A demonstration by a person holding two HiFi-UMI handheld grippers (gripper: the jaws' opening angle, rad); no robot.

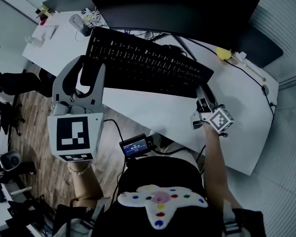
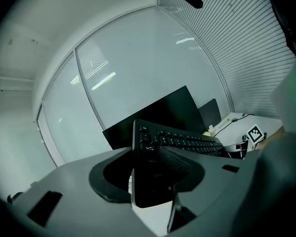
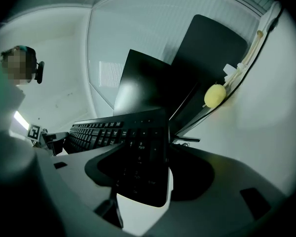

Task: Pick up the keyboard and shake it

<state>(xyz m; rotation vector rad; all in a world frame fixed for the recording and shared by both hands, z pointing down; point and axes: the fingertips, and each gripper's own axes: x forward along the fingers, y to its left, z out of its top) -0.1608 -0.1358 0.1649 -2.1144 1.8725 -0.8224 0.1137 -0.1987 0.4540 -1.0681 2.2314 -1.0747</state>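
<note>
Head view: the long black keyboard with rows of dark keys (image 1: 148, 63) is carried between both tongs, one on each short end, in front of the large black flat monitor (image 1: 177, 4). It hangs above the white table (image 1: 237, 102), slanted across the frame, with its left end nearer the camera than its right end. Left tongs (image 1: 89, 68): the grey jaws stand part-way apart and are closed on the keyboard's left end. The left gripper view confirms this, with that end standing on edge between the two jaws and the key rows running away toward the other gripper's marker cube. Right tongs (image 1: 203, 95): the jaws are closed on the keyboard's right end. The right gripper view shows the number-pad end wedged between the jaws, keys facing the camera. The white cube with black square markers (image 1: 221, 118) sits just behind these tongs, on the person's outstretched arm. A small rounded yellow object (image 1: 223, 53) lies on the table near the monitor's right side, beside a thin black cable (image 1: 251, 73) that runs across the table top. Small clutter sits at the table's far left corner, too small to identify. Wooden floor (image 1: 34, 127) shows to the left of the table.
</note>
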